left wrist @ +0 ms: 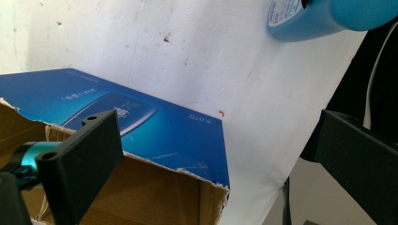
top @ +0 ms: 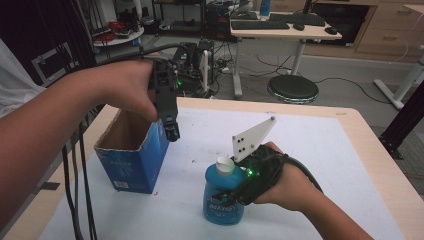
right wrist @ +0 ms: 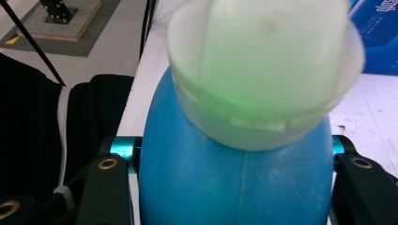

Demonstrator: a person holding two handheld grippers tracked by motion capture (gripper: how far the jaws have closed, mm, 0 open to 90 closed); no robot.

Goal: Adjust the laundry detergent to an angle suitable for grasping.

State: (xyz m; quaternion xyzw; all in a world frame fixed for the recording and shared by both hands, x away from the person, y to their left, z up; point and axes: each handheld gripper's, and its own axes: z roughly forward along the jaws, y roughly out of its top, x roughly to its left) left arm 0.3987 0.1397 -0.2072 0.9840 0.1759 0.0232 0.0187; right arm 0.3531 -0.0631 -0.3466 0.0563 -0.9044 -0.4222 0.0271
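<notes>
Both tongs differ: right (top: 231, 192) clamps upright bottle (top: 222, 197), cap up; left (top: 171, 131) gapes empty.

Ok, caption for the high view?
Right claw grips the blue bottle on the table; left claw hovers at the open blue box's rim.

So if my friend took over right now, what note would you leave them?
Right gripper: shut on the round blue plastic bottle with the white cap, which stands upright on the white table cover.
Left gripper: jaws open, holding nothing, hovering at the near rim of the open blue cardboard box.
Done: bottle gripped.
Left: probably lift the bottle and set it in the box; nothing shows inside the box so far.
</notes>
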